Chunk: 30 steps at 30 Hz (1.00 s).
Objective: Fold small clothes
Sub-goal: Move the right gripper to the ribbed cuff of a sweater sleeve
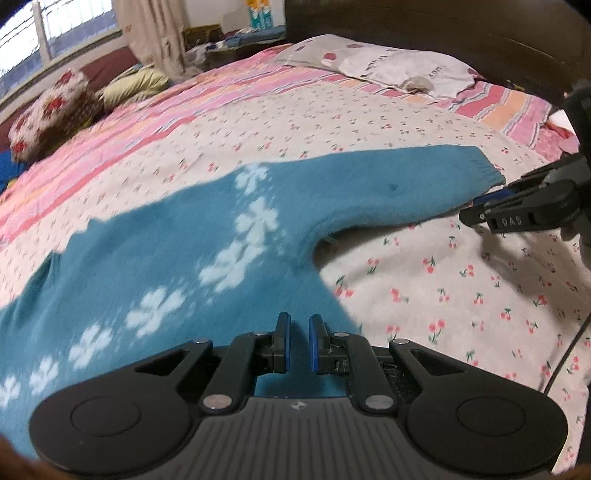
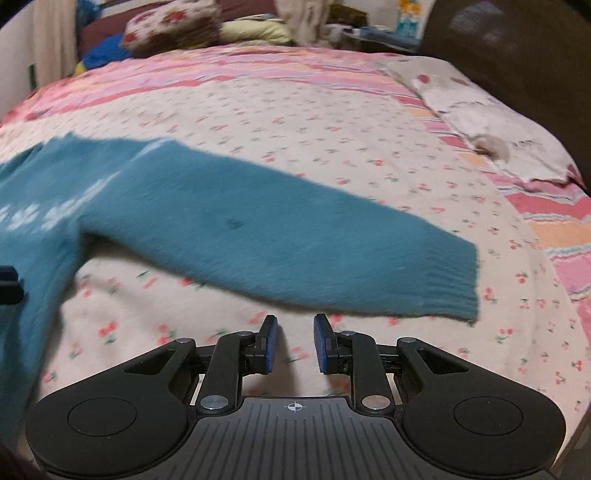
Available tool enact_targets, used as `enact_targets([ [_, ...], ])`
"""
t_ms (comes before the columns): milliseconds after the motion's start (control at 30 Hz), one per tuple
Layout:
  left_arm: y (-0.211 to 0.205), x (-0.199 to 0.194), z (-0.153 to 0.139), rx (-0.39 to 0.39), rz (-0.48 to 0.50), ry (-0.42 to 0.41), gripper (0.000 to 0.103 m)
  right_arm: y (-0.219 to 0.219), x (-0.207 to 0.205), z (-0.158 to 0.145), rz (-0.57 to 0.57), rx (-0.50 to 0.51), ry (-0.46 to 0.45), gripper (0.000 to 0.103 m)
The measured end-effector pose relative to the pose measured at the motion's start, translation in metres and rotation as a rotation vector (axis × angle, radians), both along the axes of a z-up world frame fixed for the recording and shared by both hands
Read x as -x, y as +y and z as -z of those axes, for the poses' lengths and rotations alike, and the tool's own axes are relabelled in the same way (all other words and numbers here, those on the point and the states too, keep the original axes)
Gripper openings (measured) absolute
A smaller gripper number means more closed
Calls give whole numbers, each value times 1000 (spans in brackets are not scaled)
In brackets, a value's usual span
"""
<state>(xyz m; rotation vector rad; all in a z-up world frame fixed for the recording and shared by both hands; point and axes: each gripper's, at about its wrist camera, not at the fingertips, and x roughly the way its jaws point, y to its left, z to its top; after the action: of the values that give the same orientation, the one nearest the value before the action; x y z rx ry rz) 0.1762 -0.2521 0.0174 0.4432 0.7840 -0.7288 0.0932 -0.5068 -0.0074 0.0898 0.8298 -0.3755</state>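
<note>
Sweater (image 1: 155,236) flat on bed (image 1: 424,280), sleeve (image 2: 280,236) outstretched; left hand-held gripper (image 1: 298,341) nearly closed and empty, right hand-held gripper (image 2: 295,343) slightly parted and empty; risk: shallow pinch at cuff (image 2: 454,288) slipping, dragging knit askew.

We see a bed (image 2: 332,122) covered by a cherry-print sheet with pink striped borders. On it lies a teal sweater (image 1: 155,258), spread flat, one sleeve (image 2: 295,240) stretched out. A pillow (image 1: 399,66) rests near the dark headboard (image 1: 461,26).
</note>
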Motion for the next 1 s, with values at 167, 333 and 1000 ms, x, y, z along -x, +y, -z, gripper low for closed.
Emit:
enact_targets([
  [167, -18, -5, 4, 0, 24, -16, 19, -27, -1, 4, 69, -61, -5, 22],
  [333, -25, -9, 6, 6, 25, -15, 19, -30, 0, 3, 64, -25, 5, 22],
  [1000, -24, -6, 5, 11, 26, -29, 20, -102, 34, 12, 361, -488, -192, 36],
])
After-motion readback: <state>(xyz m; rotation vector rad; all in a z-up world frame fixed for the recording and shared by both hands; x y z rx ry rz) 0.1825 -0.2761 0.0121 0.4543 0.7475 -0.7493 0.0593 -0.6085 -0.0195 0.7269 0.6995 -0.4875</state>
